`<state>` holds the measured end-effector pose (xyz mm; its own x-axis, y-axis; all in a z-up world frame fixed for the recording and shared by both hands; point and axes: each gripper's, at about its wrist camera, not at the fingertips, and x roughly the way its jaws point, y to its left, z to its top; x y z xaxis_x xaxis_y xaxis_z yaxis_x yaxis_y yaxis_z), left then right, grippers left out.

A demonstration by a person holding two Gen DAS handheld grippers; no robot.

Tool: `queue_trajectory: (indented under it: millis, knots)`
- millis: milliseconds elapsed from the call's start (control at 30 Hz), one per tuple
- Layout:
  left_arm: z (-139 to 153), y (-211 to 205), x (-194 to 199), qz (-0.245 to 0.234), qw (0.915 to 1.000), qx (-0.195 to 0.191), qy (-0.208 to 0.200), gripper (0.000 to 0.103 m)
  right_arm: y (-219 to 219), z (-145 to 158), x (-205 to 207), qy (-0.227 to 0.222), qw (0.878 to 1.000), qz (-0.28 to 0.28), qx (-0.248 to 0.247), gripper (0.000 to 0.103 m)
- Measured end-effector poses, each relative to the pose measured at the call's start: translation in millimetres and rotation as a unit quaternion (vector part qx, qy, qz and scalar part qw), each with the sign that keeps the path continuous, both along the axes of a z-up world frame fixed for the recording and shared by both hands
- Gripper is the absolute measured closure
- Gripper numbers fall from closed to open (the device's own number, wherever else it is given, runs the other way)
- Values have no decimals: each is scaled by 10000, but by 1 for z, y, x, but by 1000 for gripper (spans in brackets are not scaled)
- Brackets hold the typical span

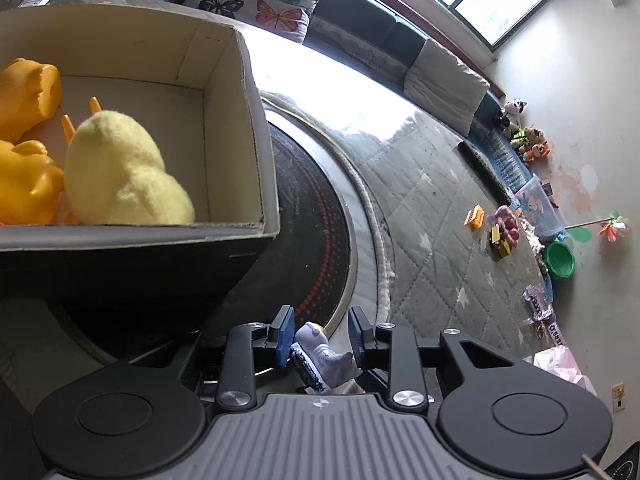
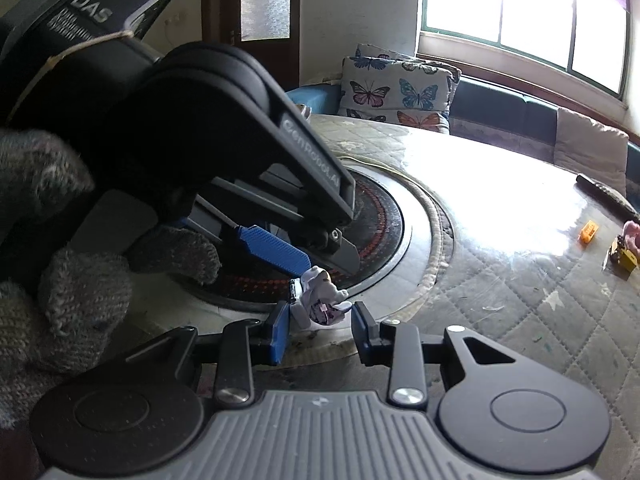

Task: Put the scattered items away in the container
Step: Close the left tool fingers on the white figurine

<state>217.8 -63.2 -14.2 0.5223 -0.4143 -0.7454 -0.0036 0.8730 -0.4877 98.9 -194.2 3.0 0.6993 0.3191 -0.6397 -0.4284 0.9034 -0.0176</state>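
A small white and lilac toy figure [image 1: 320, 356] lies on the table between the blue pads of my left gripper [image 1: 322, 334], which is open around it. The same figure [image 2: 320, 298] shows in the right wrist view, just beyond my right gripper [image 2: 320, 326], which is open and empty. The left gripper's blue finger [image 2: 276, 250] reaches down to the figure from the upper left. A cardboard box [image 1: 240, 120] at the left holds a yellow plush chick [image 1: 120, 172] and orange plastic toys [image 1: 28, 96].
A round dark hotplate [image 1: 316, 220] is set into the table beside the box. A quilted cover [image 1: 432, 208] spreads to the right, with small yellow toys [image 1: 496, 236], a green bowl [image 1: 560, 260] and plush toys at its far end. A butterfly cushion [image 2: 396, 88] lies behind.
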Motion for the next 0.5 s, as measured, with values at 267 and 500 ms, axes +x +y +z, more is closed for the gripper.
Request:
queue_trajectory:
  millis: [267,500]
  knots:
    - [-1,-1,-5,-111,9999,113,27,74,0,0,-3,10,10000,3,-46,70]
    - [2,0,-13,-153,9998,147,-68,79,0,2,-9,-21,10000,2,-77,70]
